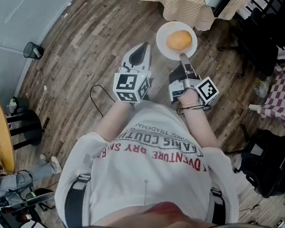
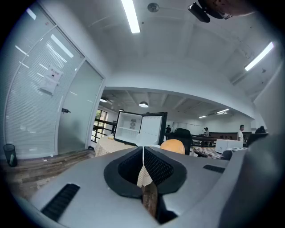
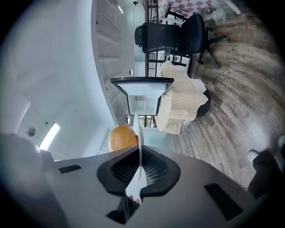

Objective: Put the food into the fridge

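Wooden floor [image 1: 90,36] below; right gripper [image 1: 182,58] pinches the white plate [image 1: 164,47] rim, orange food [image 1: 179,39] at its twelve o'clock; left gripper [image 1: 141,48] closed, empty.

The white short-sleeved T-shirt [image 1: 146,184] bears print seen upside down: small black letters "TRADEMAR", larger black "ARIS COUTU", and a red line with "DVENTURE DRY", each cut off by folds. The white paper sheet [image 2: 50,80] on the frosted glass wall [image 2: 26,116] carries print too small to read.

Two grippers: left gripper [image 1: 139,50], right gripper [image 1: 183,58]. One plate [image 1: 161,39], rim between the right fingers [image 3: 158,169]. One orange food item [image 1: 179,39] beyond them. One open fridge [image 2: 130,127].
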`<state>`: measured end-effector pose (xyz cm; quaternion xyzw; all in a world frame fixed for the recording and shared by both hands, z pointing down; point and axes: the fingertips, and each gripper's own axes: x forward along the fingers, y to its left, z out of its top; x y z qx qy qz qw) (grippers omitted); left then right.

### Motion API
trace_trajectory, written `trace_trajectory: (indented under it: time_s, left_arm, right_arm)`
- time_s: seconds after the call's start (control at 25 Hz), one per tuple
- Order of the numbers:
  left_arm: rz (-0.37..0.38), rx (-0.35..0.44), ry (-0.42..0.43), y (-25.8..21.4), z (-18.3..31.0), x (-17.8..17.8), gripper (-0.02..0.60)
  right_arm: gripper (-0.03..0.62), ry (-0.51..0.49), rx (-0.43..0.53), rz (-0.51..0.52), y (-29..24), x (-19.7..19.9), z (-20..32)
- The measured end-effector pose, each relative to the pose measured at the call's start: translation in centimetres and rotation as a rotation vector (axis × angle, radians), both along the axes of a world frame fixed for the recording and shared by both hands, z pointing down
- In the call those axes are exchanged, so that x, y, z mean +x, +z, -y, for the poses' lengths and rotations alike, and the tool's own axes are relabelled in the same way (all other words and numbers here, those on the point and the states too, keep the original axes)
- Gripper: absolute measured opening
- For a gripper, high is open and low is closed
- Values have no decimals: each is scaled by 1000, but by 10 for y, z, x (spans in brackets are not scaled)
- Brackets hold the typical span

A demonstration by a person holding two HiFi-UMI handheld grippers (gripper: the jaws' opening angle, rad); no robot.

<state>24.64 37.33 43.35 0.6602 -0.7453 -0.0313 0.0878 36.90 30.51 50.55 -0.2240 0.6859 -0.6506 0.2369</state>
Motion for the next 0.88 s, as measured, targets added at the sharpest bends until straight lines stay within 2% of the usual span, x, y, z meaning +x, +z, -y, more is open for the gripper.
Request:
trace_trajectory:
  time_s: [0.2, 0.36, 0.56, 0.88]
  left_arm:
    - [6, -7, 11, 2, 3, 4, 28]
    - [6, -18, 14, 6, 7, 6, 28]
    - [5, -32, 18, 7, 16, 3, 28]
    - [-4, -31, -32, 9, 33, -36, 28]
  right_arm:
    - [34, -1, 4, -9, 2, 3, 1]
    - [34, -19, 57, -41, -3, 1, 2]
    - [33, -9, 10, -39, 3, 0, 11]
    - [34, -38, 3, -50, 8, -29, 33]
